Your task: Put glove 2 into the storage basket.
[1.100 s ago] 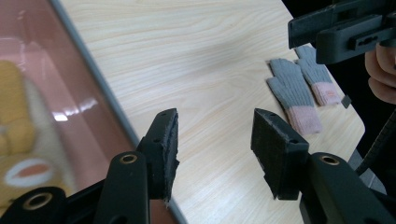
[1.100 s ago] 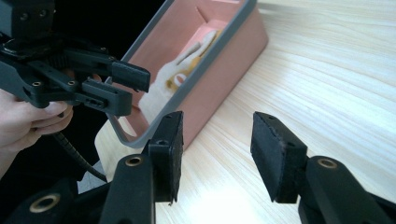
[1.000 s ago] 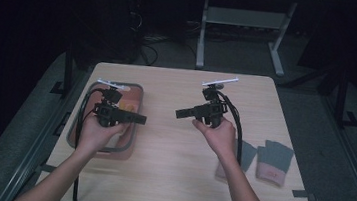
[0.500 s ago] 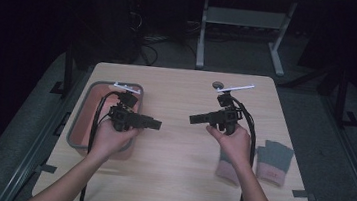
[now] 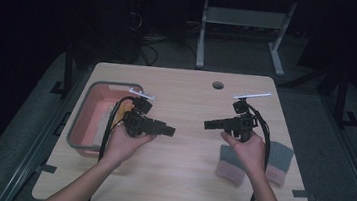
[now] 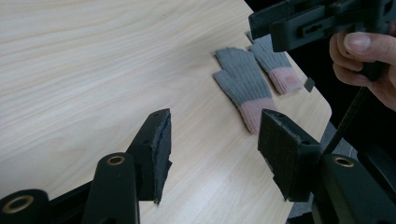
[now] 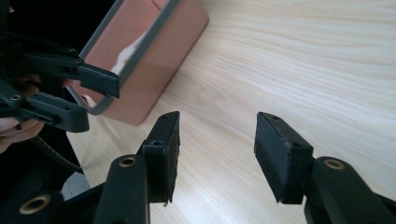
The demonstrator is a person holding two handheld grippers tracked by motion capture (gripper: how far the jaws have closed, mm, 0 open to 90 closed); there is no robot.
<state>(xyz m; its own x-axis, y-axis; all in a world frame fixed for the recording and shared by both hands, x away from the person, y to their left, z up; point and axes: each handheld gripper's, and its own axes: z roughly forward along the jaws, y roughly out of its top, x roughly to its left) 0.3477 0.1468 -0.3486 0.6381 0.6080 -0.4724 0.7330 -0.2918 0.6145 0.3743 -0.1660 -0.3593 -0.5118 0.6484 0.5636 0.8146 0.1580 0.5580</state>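
Both grippers hover empty above the table point(image 5: 178, 176), facing each other. The left gripper point(image 5: 169, 129), its jaws just opening with nothing between, points at three o'clock toward the gloves point(image 6: 243, 88); the right gripper point(image 5: 208, 125), jaws apart, aims at nine o'clock toward the pink bin point(image 7: 154, 51)

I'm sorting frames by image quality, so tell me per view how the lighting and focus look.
High view: dim, dark surroundings, table evenly lit, gloves soft in detail. Left gripper view: bright, wood grain crisp, gloves sharp, the other gripper near the top edge slightly soft. Right gripper view: bright, pink bin a little soft, glare on its inner wall, black beyond the table's edge.
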